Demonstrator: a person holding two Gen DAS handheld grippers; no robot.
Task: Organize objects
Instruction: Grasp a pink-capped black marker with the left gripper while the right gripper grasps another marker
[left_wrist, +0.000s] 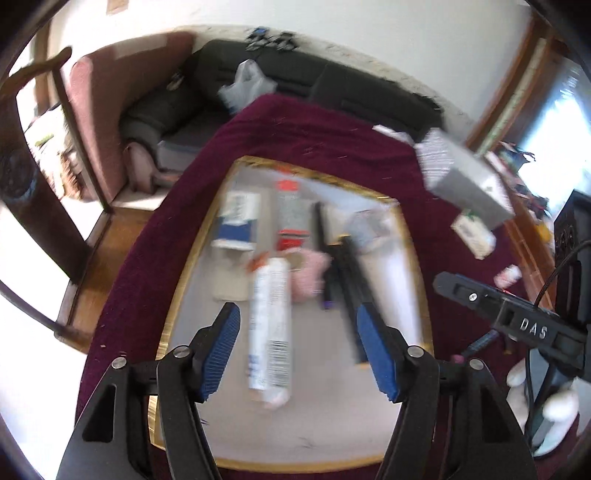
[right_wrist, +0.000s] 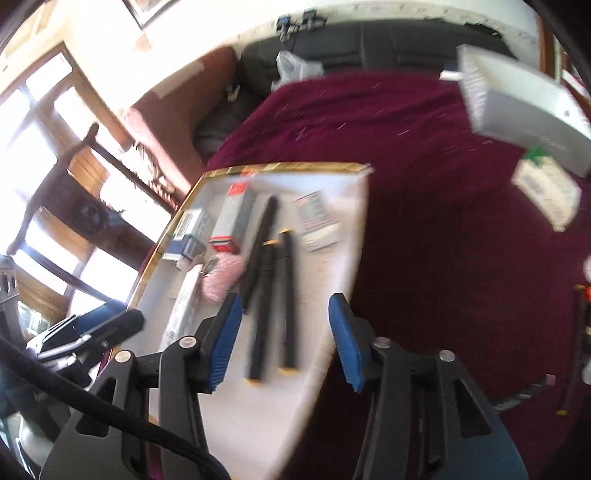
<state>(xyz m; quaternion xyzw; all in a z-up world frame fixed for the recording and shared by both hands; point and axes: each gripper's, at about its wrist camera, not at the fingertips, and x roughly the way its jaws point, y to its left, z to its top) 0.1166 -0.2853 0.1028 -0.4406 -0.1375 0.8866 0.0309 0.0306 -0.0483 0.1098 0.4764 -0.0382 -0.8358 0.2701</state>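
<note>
left gripper (left_wrist: 297, 354): spread, white tube (left_wrist: 269, 328) between jaws, untouched | right gripper (right_wrist: 284, 341): spread over black pens (right_wrist: 273, 295)

The left tool (left_wrist: 297, 354) is pointing steeply downward, its blue-padded fingers (left_wrist: 221, 350) standing apart and gripping nothing. The right tool (right_wrist: 286, 339) is angling down likewise, jaws parted and empty.

We see maroon cloth (left_wrist: 303, 133), napped | tray (left_wrist: 402, 332), matt pale floor, glossy gold rim | white tube (left_wrist: 269, 332) between left jaws, smooth plastic | left gripper (left_wrist: 297, 347) pads (left_wrist: 221, 347), ribbed blue rubber | pink pouch (right_wrist: 223, 277), fuzzy.
</note>
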